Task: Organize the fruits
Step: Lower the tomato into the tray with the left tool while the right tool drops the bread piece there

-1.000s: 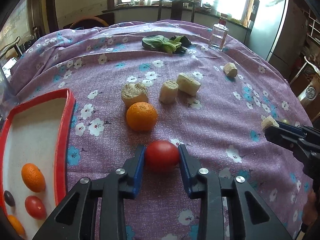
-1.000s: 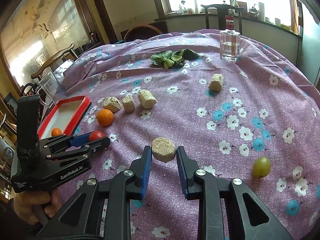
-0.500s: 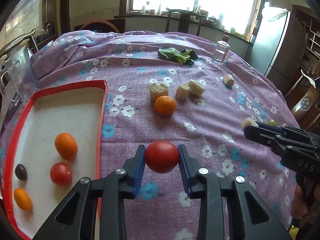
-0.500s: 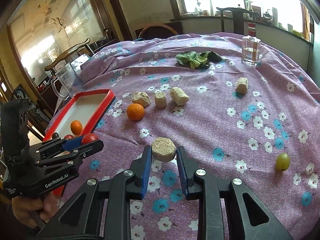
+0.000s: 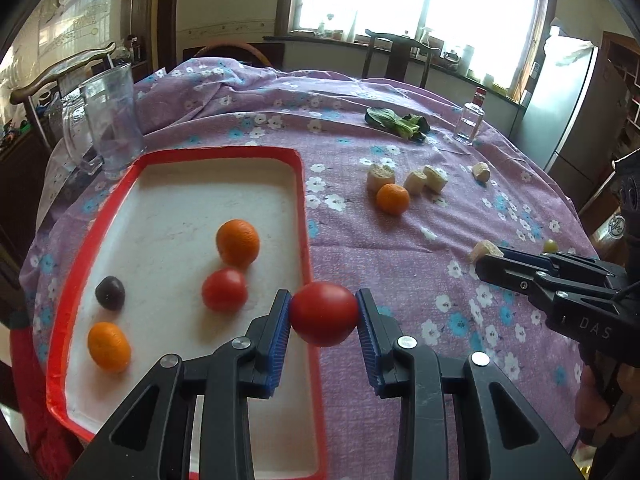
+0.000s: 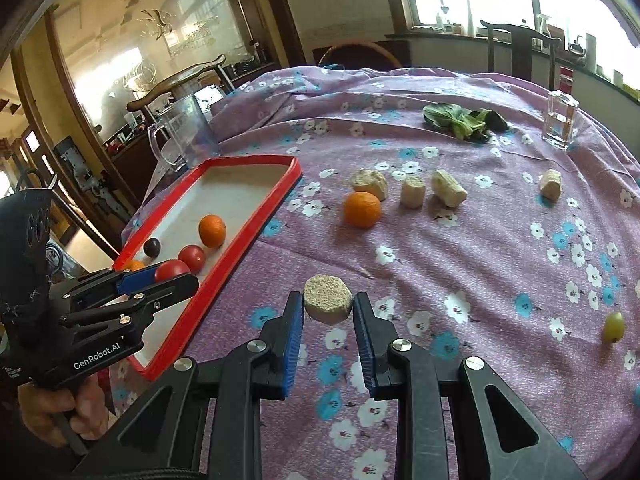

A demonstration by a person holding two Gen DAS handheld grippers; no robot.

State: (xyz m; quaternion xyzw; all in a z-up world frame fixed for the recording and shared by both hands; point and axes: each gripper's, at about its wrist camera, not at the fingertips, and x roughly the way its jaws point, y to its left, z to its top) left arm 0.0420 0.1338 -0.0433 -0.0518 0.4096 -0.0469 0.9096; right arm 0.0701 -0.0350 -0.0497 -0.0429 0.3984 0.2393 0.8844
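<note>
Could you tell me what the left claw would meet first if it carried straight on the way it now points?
Most likely the red rim of the tray: the left claw, shut on the red tomato, points down over that edge. Depth is unclear.

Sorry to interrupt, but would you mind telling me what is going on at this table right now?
A person is sorting fruit with two handheld grippers. The left gripper is shut on a red tomato at the near edge of the red-rimmed tray, which holds two oranges, a tomato and a dark fruit. The right gripper is shut on a beige bread-like chunk. An orange, a green grape and more chunks lie on the floral tablecloth.
</note>
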